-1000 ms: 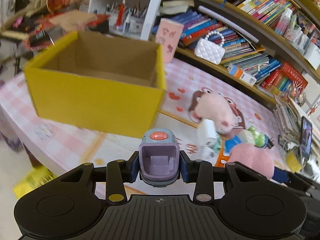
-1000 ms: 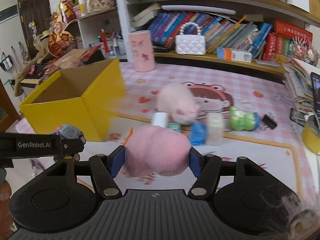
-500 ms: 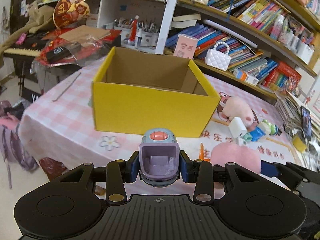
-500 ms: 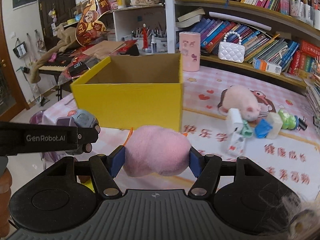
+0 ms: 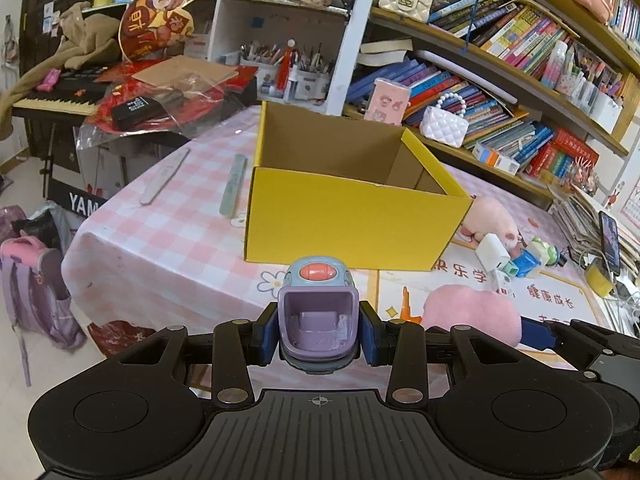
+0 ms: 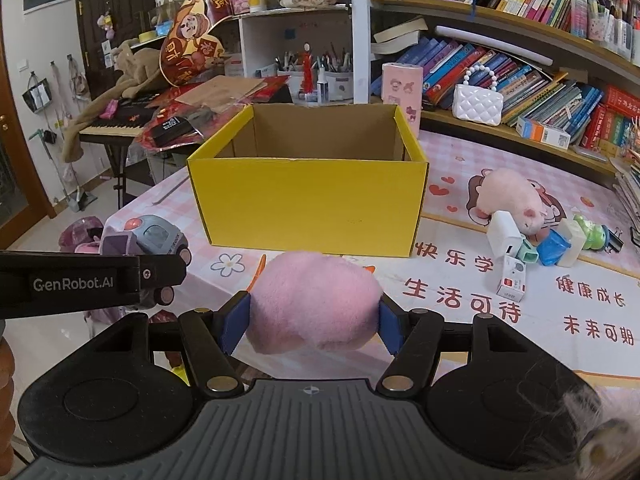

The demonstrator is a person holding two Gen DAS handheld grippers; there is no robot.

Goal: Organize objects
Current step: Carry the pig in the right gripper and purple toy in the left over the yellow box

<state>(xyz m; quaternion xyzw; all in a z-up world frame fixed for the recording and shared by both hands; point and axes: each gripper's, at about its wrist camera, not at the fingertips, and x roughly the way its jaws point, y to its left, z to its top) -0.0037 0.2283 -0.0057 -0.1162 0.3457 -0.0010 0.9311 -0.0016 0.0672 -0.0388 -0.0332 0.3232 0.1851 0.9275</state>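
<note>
Jaws pinch a toy car (image 5: 318,316) and pink plush (image 6: 314,300) over the pink checked tablecloth (image 5: 160,248) by bookshelves (image 6: 520,80).

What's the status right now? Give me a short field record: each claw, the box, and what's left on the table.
left claw: shut on toy truck
right claw: shut on pink plush
yellow box: open top, upright, nothing visible inside, beyond both claws
still on table: plush pig, white charger, green frog toy

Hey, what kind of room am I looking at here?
Probably a child's study or playroom at home: crowded bookshelves, a keyboard piano, and plush toys on a pink checked tablecloth.
</note>
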